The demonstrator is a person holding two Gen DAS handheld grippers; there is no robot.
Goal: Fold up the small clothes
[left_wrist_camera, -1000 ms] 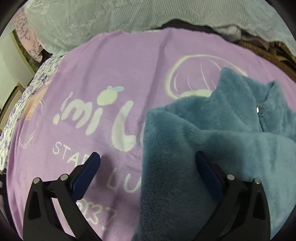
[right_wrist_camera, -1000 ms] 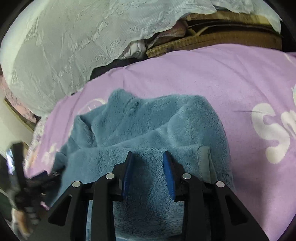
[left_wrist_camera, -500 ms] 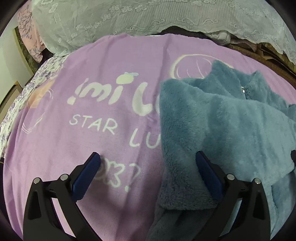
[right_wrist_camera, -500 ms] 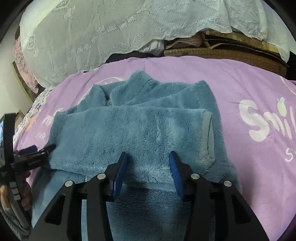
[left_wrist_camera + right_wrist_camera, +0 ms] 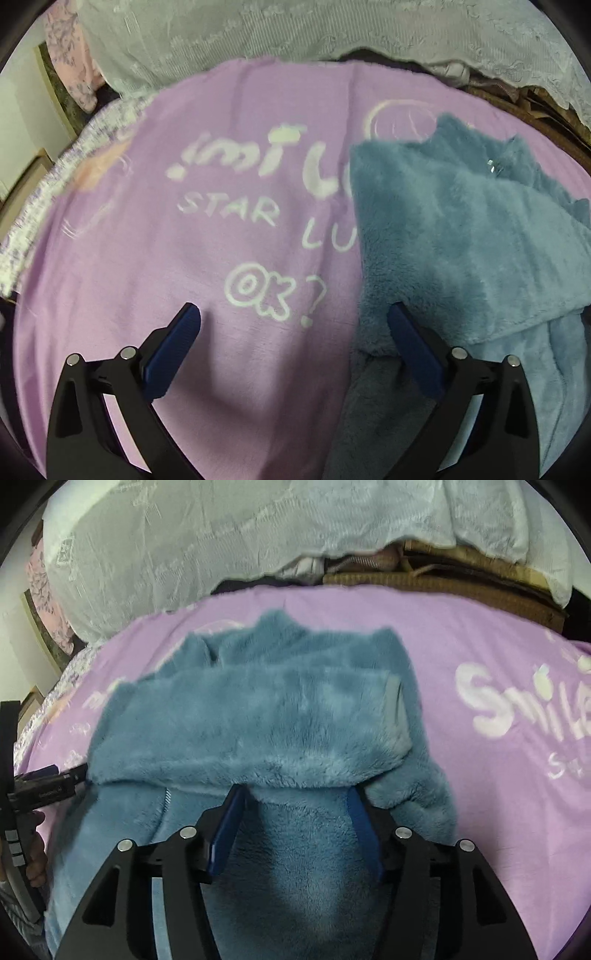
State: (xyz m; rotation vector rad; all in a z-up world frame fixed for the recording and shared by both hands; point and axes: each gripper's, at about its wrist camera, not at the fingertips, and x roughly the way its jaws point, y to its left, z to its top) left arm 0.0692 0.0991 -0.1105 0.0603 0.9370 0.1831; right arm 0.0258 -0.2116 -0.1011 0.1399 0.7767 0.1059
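A small blue fleece jacket [image 5: 280, 716] lies on a purple blanket [image 5: 480, 657] with one sleeve folded across its body, cuff at the right. My right gripper [image 5: 295, 794] hovers over the lower body of the jacket just below the folded sleeve; its jaws are opening and the pads press on nothing. In the left wrist view the jacket [image 5: 461, 229] fills the right half. My left gripper [image 5: 295, 317] stands wide open, its right finger over the jacket's left edge, its left finger over bare blanket. The left gripper's tip [image 5: 55, 775] also shows at the jacket's left edge.
White lace-covered bedding [image 5: 221, 546] and a brown woven mat [image 5: 443, 579] lie beyond the blanket's far edge. The blanket [image 5: 184, 277] carries white lettering left of the jacket. A person's hand [image 5: 35, 853] holds the left tool at the left border.
The right jaws opened and let go of the fleece, backing off from the folded sleeve. The left gripper drew back from the jacket, showing more lettering on the blanket; it stayed open.
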